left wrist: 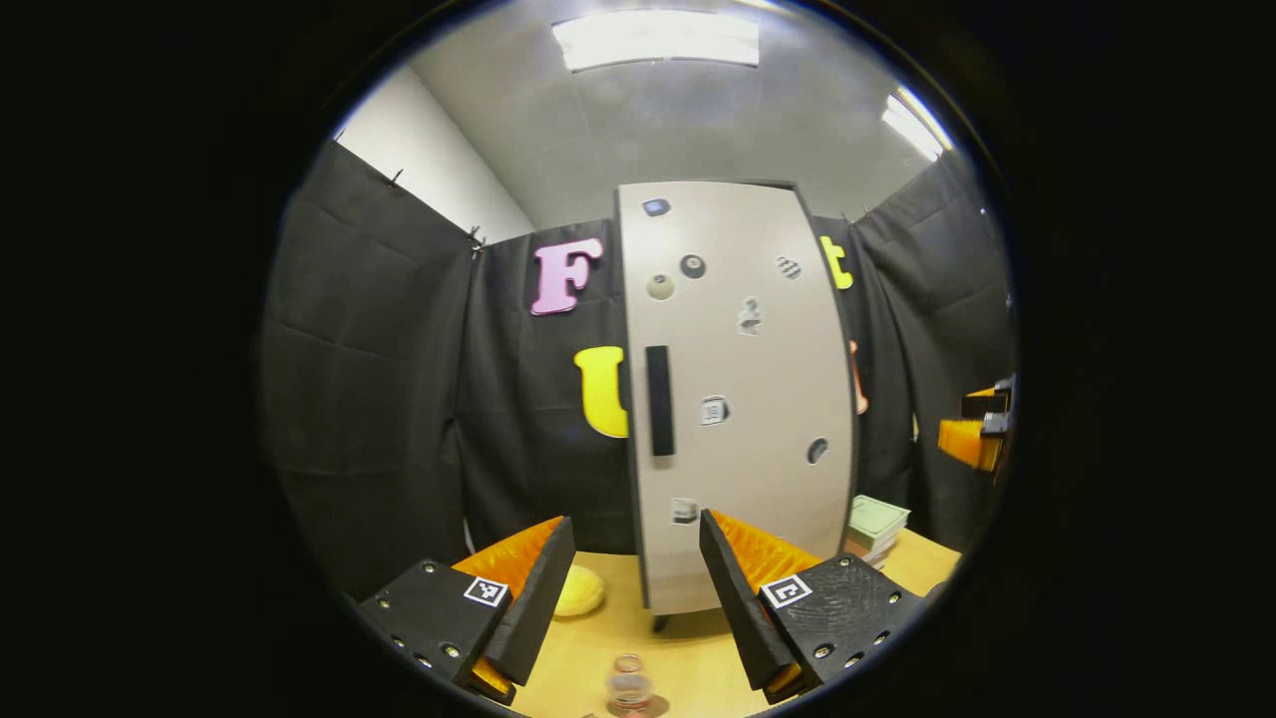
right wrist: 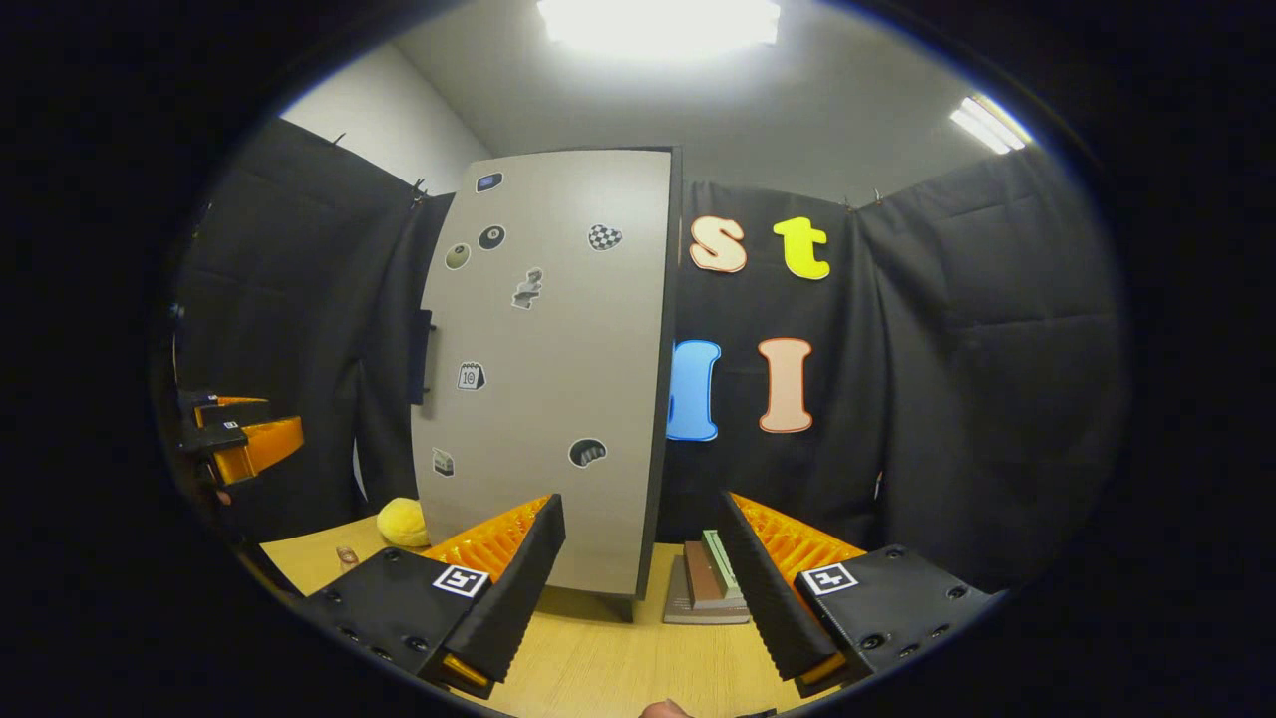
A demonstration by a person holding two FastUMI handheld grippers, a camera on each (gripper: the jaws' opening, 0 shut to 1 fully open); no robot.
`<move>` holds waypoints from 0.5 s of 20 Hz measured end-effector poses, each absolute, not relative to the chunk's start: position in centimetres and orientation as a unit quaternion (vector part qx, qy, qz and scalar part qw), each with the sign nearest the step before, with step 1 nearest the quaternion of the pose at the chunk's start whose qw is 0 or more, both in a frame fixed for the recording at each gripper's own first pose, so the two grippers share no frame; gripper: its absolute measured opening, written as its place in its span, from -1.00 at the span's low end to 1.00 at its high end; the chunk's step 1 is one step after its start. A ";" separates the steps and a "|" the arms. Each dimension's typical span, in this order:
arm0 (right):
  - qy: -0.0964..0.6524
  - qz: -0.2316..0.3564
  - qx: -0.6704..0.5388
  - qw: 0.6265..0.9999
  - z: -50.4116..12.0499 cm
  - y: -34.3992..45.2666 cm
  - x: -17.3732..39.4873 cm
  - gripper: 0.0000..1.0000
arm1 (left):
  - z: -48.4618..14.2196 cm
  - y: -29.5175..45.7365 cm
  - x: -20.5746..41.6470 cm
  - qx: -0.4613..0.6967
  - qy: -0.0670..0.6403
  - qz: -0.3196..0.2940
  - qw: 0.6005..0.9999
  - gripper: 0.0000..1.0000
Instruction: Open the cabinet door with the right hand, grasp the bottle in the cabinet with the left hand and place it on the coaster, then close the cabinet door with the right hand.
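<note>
In the left gripper view the cabinet [left wrist: 738,399] stands straight ahead on the wooden table [left wrist: 688,658], its door shut, the dark vertical handle [left wrist: 659,401] near the door's left edge. That view also shows the bottle [left wrist: 629,686] — a small clear one standing on a coaster [left wrist: 648,706] at the near edge of the table, just below and between the spread fingers of the left gripper [left wrist: 628,608], which holds nothing. A yellow lump [left wrist: 578,590] lies on the table left of the cabinet, and a stack of books [left wrist: 875,527] sits to its right.

The right gripper view gives the cabinet door from farther right, with the handle seen edge-on at its left side. The books lie just beside the cabinet's right corner, between the wide-apart fingers of the right gripper [right wrist: 643,598] — empty too. The bottle shows small at the far left, well apart from this gripper, near the yellow lump; the left gripper shows at the left rim.
</note>
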State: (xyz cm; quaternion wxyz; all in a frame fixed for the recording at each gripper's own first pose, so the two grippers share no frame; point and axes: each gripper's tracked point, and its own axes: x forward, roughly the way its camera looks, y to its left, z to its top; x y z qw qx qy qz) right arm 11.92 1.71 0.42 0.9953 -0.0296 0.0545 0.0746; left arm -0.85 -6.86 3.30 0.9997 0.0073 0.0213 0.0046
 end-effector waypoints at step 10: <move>0.043 0.047 -0.007 0.998 0.7 1.7 7.5 0.96 | 4.6 -6.9 -3.3 0.020 0.014 -0.025 0.999 0.48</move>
